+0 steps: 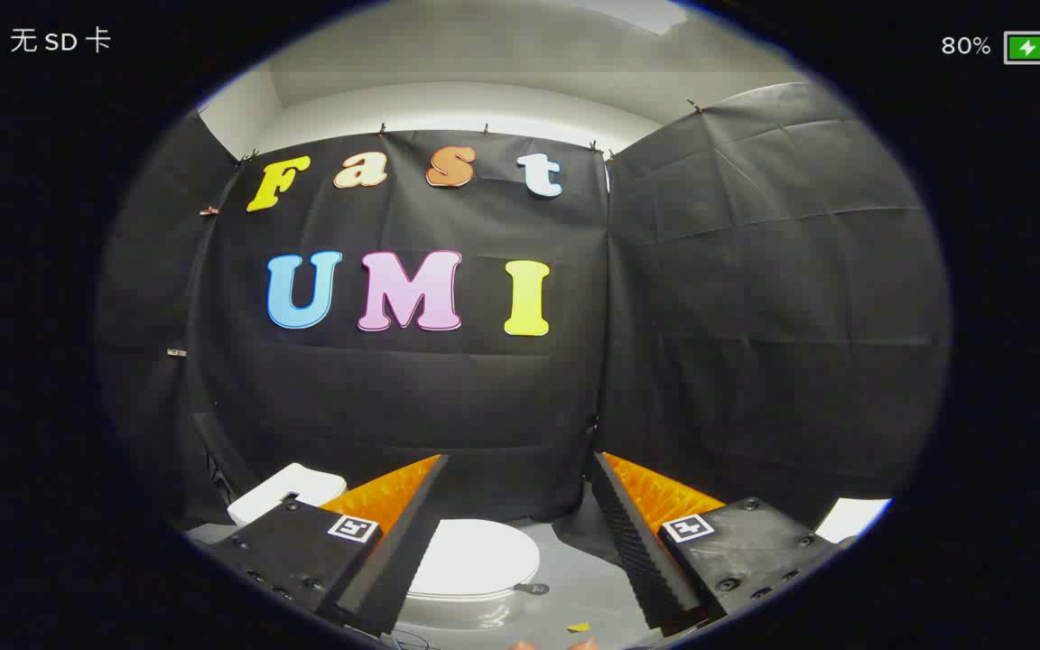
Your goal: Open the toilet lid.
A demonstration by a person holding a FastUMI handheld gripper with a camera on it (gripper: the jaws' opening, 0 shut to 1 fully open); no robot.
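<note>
**Tool held open above a closed toilet**

We note the black cloth wall taking up most of the scene, hung in panels that meet at a seam right of centre, with a pale wall and ceiling above it.

Below, the floor is grey and smooth. On it sits a white toilet, seen from above and in front. Its lid lies flat and down, closed over the bowl. The white tank stands behind it, partly hidden by the left finger.

The tool hangs above the toilet, touching nothing. Its two fingers are spread wide apart, jaws open, with black ribbed pads on the inner faces and orange sides. Each finger mount carries a small square black-and-white marker. The lid sits between the fingers, nearer the left one, and well below them.

A small dark object lies on the floor just beside the lid's right edge; we cannot tell what it is. A small yellow scrap lies on the floor nearer to us.
</note>
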